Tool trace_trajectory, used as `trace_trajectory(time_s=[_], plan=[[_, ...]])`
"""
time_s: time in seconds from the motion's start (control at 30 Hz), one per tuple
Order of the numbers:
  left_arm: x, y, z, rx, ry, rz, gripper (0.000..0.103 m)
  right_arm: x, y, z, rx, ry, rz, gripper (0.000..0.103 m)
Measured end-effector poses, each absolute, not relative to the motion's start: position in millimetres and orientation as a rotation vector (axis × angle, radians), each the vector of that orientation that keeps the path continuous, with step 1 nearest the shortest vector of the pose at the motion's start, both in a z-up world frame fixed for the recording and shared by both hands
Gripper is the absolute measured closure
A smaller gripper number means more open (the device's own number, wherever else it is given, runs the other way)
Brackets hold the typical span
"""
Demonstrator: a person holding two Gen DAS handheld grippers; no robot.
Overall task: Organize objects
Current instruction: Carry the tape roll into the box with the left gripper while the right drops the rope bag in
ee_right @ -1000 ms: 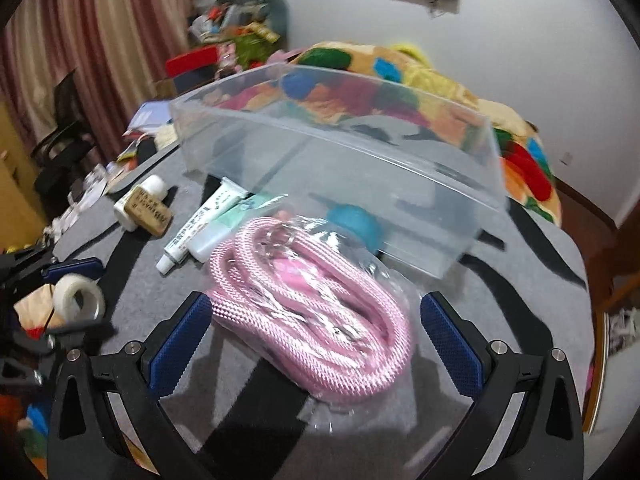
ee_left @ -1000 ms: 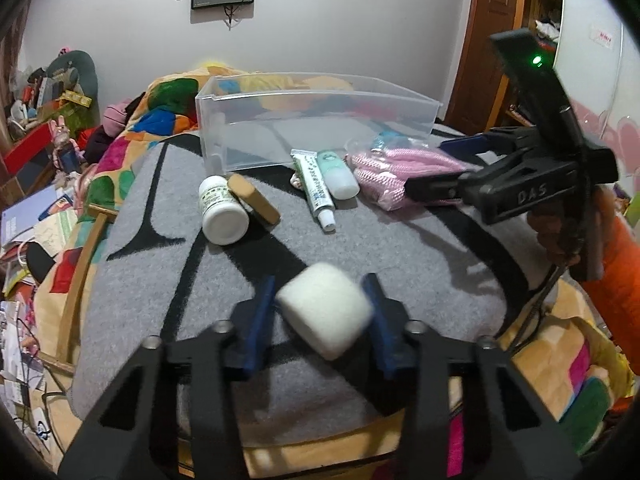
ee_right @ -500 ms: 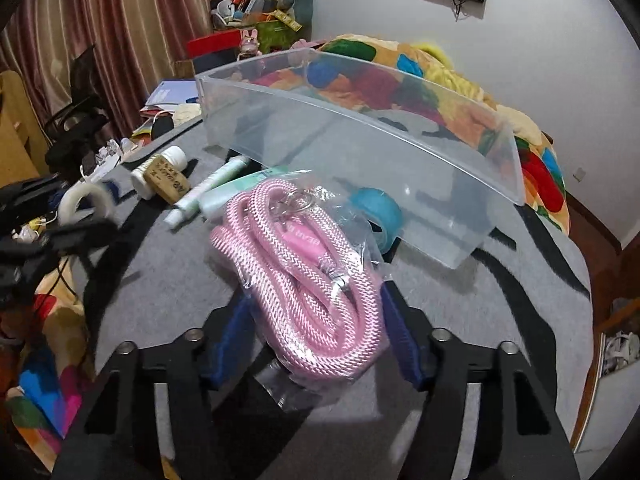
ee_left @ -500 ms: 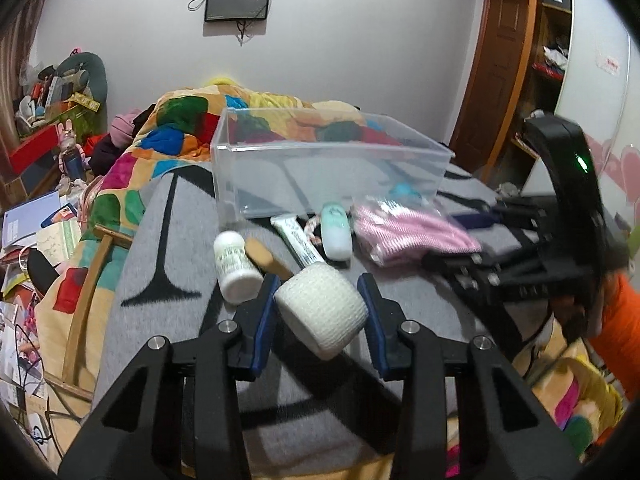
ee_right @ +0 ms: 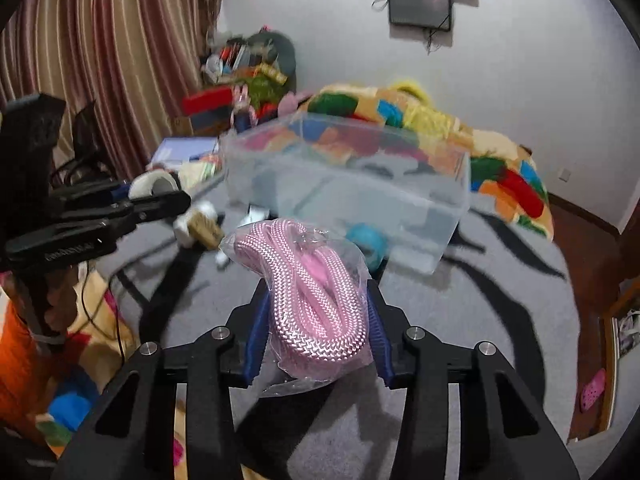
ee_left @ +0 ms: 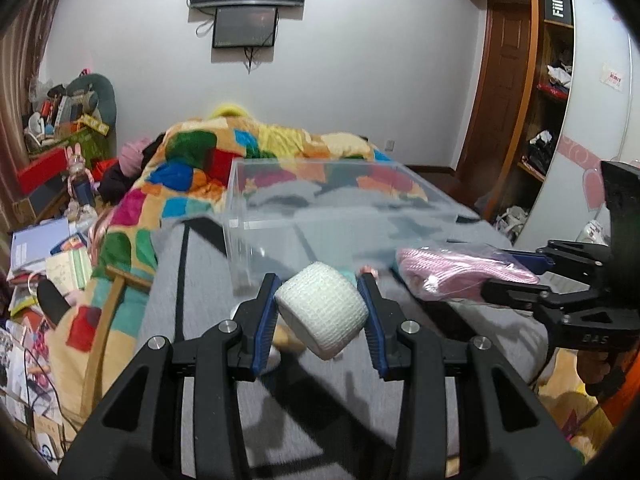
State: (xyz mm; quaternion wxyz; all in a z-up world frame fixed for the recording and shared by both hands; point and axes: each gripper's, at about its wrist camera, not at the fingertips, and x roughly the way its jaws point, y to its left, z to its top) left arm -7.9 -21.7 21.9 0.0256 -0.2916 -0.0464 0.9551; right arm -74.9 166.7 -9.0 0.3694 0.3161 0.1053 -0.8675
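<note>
Grey blanket (ee_left: 420,368) held an empty bin (ee_left: 340,208). Left gripper (ee_left: 320,312) pinched a bandage roll (ee_left: 322,314), right gripper (ee_right: 314,320) a bagged rope (ee_right: 312,296); neither was binned yet, and small items (ee_right: 198,226) remained.

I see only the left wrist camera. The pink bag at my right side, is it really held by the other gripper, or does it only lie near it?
Observer: It is held. In the right wrist view the pink rope bag sits clamped between the blue pads of the right gripper, above the grey blanket.
Operator: Is something hidden behind my bandage roll?
Observer: Yes, a blue round object lies on the blanket, just before the near wall of the clear bin.
Operator: And further to the left of it?
Observer: A small white bottle lies beside a tan item. Both are blurred.
</note>
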Motion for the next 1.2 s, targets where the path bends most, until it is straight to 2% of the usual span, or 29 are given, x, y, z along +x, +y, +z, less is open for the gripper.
trace_trajectory(time_s=[0.27, 0.5, 0.77, 1.07, 1.2], plan=[[-41, -24, 54, -0.808, -0.083, 2.992, 0.064, -93, 158, 31, 0.684, 0.206, -2.322, 0.063], [-82, -33, 60, -0.859, -0.1, 2.976, 0.064, -145, 140, 39, 0.731, 0.168, -2.411, 0.063], [-142, -43, 32, -1.092, -0.146, 2.912, 0.064, -196, 119, 22, 0.857, 0.212, -2.436, 0.063], [-178, -43, 0, -1.273, -0.103, 2.864, 0.064, -229, 100, -17, 1.047, 0.271, -2.361, 0.062], [-179, -43, -3, -1.297, -0.09, 2.854, 0.063, -228, 100, -25, 1.079, 0.267, -2.335, 0.058]])
